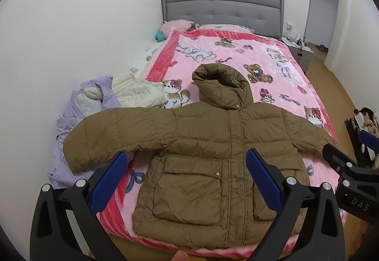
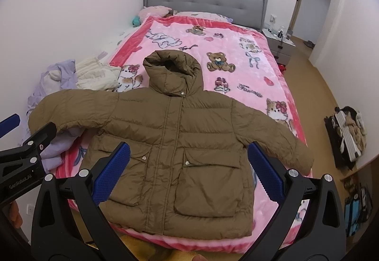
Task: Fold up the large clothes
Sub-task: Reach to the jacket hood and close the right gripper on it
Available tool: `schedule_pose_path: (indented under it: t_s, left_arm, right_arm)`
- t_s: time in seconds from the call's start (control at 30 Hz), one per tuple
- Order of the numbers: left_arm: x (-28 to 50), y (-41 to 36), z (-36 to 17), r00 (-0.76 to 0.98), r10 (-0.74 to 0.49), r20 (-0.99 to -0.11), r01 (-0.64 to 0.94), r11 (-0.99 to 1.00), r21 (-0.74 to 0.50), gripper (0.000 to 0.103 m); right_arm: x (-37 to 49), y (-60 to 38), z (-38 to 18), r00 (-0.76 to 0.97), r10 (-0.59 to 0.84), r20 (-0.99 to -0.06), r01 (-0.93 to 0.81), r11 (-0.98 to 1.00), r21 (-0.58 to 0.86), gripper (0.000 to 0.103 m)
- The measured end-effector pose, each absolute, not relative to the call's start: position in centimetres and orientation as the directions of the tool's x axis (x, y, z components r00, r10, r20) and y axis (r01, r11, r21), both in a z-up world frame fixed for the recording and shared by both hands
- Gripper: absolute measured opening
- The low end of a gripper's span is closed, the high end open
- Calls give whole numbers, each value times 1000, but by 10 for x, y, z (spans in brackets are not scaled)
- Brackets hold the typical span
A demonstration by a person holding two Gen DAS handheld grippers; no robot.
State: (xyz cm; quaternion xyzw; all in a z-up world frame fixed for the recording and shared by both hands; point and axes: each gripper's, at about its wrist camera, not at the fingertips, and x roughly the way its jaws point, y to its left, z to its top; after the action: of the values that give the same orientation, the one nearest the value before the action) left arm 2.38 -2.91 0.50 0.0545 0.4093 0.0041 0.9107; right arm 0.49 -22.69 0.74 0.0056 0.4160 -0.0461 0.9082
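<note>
A brown hooded puffer jacket point(image 1: 201, 142) lies flat, front up and zipped, at the foot of the bed, sleeves spread to both sides and hood toward the headboard; it also shows in the right wrist view point(image 2: 180, 133). My left gripper point(image 1: 187, 166) is open and empty, held above the jacket's lower half. My right gripper point(image 2: 189, 159) is open and empty above the jacket's pockets. The right gripper also shows at the right edge of the left wrist view point(image 1: 343, 149).
The pink cartoon blanket point(image 1: 236, 54) covers the bed with a grey headboard point(image 1: 222, 2). A lilac jacket point(image 1: 71, 123) and a cream jacket point(image 1: 137, 92) lie at the bed's left side. A nightstand point(image 1: 299, 50) and a black rack point(image 2: 345, 135) stand to the right.
</note>
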Motion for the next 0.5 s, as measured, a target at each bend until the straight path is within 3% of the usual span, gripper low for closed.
schedule_pose_path:
  t_s: [0.23, 0.37, 0.5]
  left_arm:
    - [51, -47, -7, 687, 77, -723, 24, 991, 128, 98]
    - [96, -40, -24, 677, 3, -736, 92, 992, 89, 98]
    - [172, -18, -49, 651, -138, -747, 166, 985, -37, 98]
  right_arm:
    - [36, -252, -3, 689, -38, -724, 93, 995, 36, 95]
    - [68, -258, -11, 700, 0, -714, 86, 993, 83, 95]
    - [121, -245, -28, 698, -54, -714, 66, 998, -11, 95]
